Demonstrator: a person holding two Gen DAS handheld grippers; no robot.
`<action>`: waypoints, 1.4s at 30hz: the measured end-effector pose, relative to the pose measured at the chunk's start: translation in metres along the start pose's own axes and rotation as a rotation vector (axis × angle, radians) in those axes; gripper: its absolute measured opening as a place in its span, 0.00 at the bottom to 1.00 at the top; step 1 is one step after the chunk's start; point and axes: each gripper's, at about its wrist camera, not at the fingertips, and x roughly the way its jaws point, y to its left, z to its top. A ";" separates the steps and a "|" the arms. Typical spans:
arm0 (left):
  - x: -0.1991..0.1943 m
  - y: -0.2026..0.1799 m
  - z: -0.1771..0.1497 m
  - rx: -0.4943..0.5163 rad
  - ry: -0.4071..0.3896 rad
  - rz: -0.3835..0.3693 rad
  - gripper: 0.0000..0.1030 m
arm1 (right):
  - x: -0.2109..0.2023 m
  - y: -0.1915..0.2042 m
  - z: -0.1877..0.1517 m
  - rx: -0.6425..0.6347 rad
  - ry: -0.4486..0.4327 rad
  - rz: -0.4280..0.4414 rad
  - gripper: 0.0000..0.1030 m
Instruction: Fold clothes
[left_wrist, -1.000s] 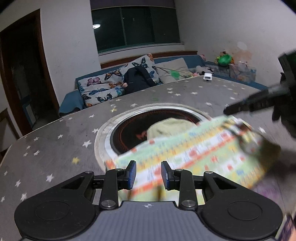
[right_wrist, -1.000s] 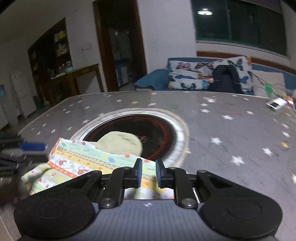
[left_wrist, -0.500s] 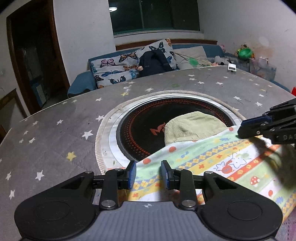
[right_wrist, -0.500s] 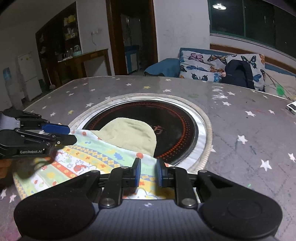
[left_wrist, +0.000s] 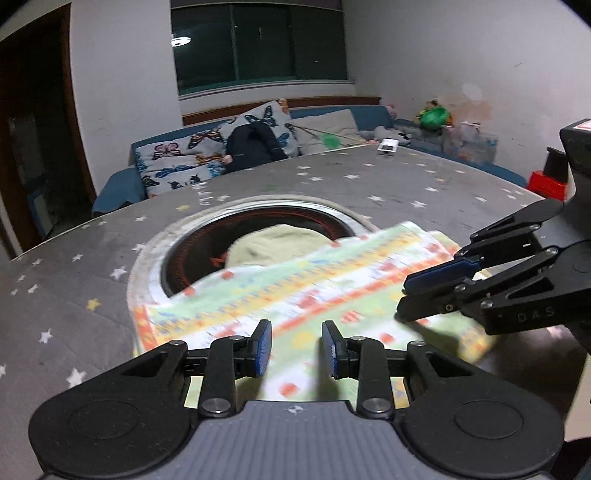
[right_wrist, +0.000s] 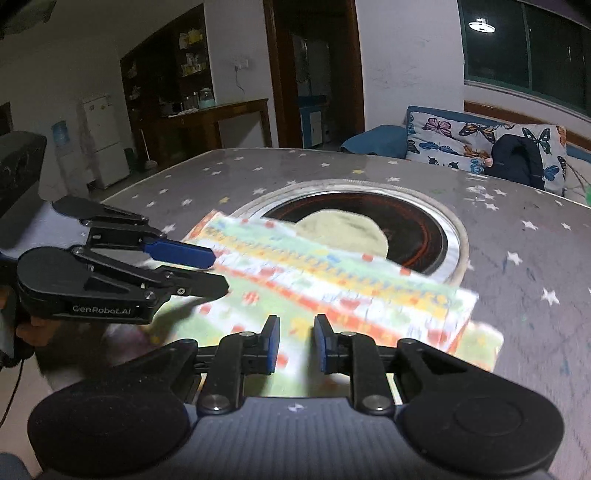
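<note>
The left tongs (left_wrist: 295, 347) and the right tongs (right_wrist: 295, 341) both have their jaws spread apart, with nothing pinched, just above the folded colorful printed cloth (left_wrist: 303, 295). The cloth lies on the starry table (left_wrist: 92, 288), partly over the round black stove ring (left_wrist: 258, 229) and a pale green cloth (left_wrist: 273, 242). If a tong bumps or drags it, I think the loose fold could slide open.

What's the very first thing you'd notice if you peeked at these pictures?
The bright patterned cloth, striped with little red shapes, lying on the starry grey table and partly over the round black cooktop. Both open hand-held grippers, left and right, hover above it.
</note>
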 end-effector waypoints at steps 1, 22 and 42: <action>-0.002 -0.002 -0.003 -0.003 0.003 -0.005 0.32 | -0.004 0.002 -0.005 -0.004 0.002 -0.001 0.19; -0.047 0.036 -0.045 -0.153 0.016 0.213 0.35 | -0.068 -0.046 -0.041 0.179 -0.055 -0.155 0.45; -0.024 0.067 -0.033 -0.316 0.040 0.195 0.24 | -0.016 -0.072 -0.021 0.234 -0.008 -0.146 0.18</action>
